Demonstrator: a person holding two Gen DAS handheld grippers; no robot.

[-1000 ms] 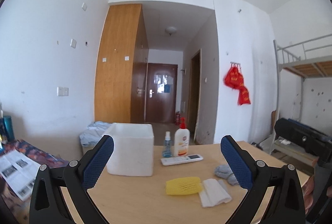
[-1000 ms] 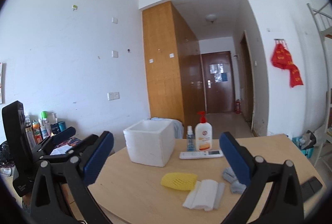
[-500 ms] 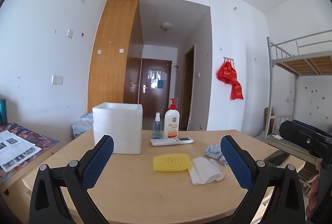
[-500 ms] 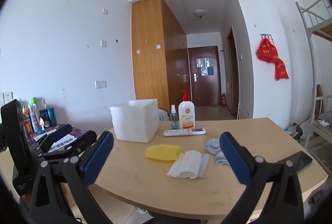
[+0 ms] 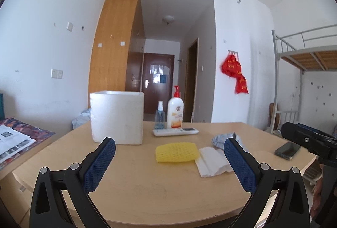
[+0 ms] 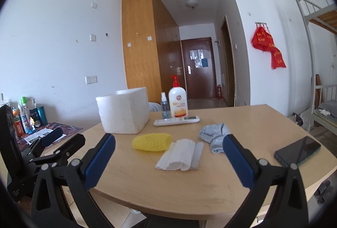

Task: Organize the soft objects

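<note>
A yellow foam net (image 5: 177,152) (image 6: 151,142), a folded white cloth (image 5: 212,162) (image 6: 180,157) and a grey sock (image 5: 221,140) (image 6: 214,136) lie side by side on the wooden table (image 5: 147,185) (image 6: 189,185). A white foam box (image 5: 117,117) (image 6: 123,112) stands behind them at the left. My left gripper (image 5: 169,159) is open and empty above the near table edge, short of the yellow net. My right gripper (image 6: 168,155) is open and empty, in front of the white cloth.
A spray bottle (image 5: 159,115), a lotion pump bottle (image 5: 175,111) and a white remote (image 5: 175,132) sit behind the soft items. A dark phone (image 6: 297,151) lies at the table's right edge. A side desk with papers (image 5: 12,141) is at the left. A bunk bed (image 5: 305,59) stands right.
Both grippers have dropped lower and come closer to the table; the objects now look larger and are seen from a flatter angle. Both jaws stay open.
</note>
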